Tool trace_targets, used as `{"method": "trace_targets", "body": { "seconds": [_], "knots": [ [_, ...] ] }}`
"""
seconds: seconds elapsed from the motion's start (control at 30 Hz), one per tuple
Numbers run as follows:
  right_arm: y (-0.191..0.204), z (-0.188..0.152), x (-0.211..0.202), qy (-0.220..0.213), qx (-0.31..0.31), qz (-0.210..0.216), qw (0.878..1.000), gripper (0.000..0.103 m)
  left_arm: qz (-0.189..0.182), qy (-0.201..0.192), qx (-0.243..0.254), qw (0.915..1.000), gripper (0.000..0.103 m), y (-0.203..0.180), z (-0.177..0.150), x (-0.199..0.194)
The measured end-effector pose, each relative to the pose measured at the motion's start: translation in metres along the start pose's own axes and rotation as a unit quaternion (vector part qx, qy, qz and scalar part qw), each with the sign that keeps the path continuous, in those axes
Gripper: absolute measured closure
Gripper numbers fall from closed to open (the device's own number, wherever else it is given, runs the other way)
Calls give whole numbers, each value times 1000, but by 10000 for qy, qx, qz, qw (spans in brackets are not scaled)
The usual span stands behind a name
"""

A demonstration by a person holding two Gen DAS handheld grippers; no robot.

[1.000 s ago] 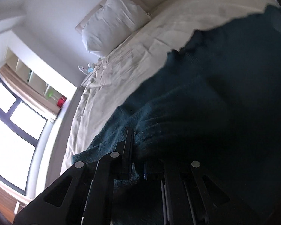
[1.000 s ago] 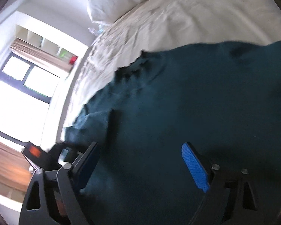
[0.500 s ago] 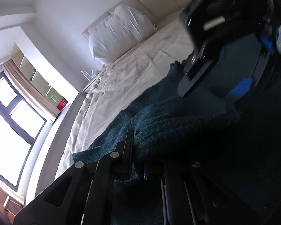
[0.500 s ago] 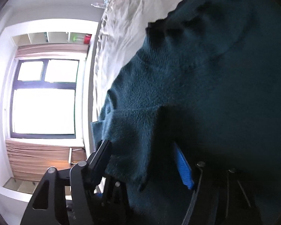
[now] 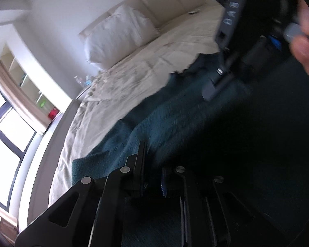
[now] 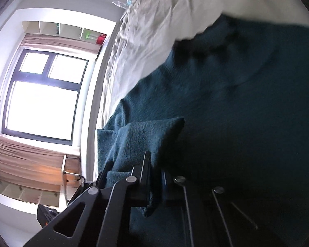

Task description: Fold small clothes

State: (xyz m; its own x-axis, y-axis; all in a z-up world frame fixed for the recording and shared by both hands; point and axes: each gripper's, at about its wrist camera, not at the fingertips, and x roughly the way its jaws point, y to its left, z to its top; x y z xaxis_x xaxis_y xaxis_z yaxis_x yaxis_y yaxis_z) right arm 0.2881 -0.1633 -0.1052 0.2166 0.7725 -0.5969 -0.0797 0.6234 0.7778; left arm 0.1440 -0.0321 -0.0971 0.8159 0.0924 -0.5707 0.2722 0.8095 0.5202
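A dark teal fleece sweater (image 5: 175, 123) lies spread on the white bed sheet (image 5: 134, 78). My left gripper (image 5: 153, 170) pinches the sweater's near edge, and its jaws are opening slightly with the cloth still between them. In the right wrist view my right gripper (image 6: 155, 175) is shut on a raised fold of the sweater (image 6: 237, 103), and a bit of cloth hangs below its fingers. The right gripper's black body (image 5: 237, 30) and the hand (image 5: 307, 47) holding it fill the upper right of the left wrist view, blurred.
A white pillow (image 5: 117, 39) leans on the padded headboard at the bed's far end. Small bottles (image 5: 82, 80) stand beside the bed. A bright window (image 6: 41, 103) with a beige blind, wall shelves and a chair (image 6: 70, 168) line the left side.
My right gripper was wide open over the sweater and has shut on a fold at its edge. In the left wrist view the right gripper has moved up and to the right.
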Motion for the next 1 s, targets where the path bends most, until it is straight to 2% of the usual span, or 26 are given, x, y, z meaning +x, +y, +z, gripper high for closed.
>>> {"method": "trace_targets", "body": {
  "seconds": [0.1,0.2,0.3,0.37,0.47,0.53,0.6,0.7,0.83,0.93,1.0],
  "knots": [
    [-7,0,-12,-126,-7,-248,9996,95,-322,-257,-75,9991,90,-3,-6,-30],
    [-21,0,-33,-252,-12,-593,9979,95,-407,-521,-618,9959,90,21,-13,-57],
    [-32,-1,-52,-328,36,-792,9963,95,-93,-437,-1395,9892,90,67,-23,-64],
    [-39,-1,-60,-376,46,-914,9951,95,80,-236,-1990,9797,90,105,-30,-56],
    [-44,-2,-73,-448,-89,-1162,9922,95,186,75,-2871,9577,90,165,-39,-40],
    [-50,-1,-80,-510,-84,-1266,9906,95,88,220,-3066,9515,90,186,-38,-32],
    [-55,0,-89,-592,-73,-1419,9881,95,41,251,-3127,9495,90,197,-34,-26],
    [-60,1,-92,-620,-42,-1506,9866,95,-57,343,-2943,9551,90,191,-25,-21],
    [-68,-4,-100,-622,-92,-1645,9844,95,-368,511,-2587,9639,90,164,-9,-3],
    [-71,-4,-102,-631,-85,-1670,9839,95,-617,756,-2414,9655,90,139,1,23],
    [-74,-6,-105,-625,-58,-1708,9833,95,-616,889,-2279,9677,90,125,5,39]
  ]
}}
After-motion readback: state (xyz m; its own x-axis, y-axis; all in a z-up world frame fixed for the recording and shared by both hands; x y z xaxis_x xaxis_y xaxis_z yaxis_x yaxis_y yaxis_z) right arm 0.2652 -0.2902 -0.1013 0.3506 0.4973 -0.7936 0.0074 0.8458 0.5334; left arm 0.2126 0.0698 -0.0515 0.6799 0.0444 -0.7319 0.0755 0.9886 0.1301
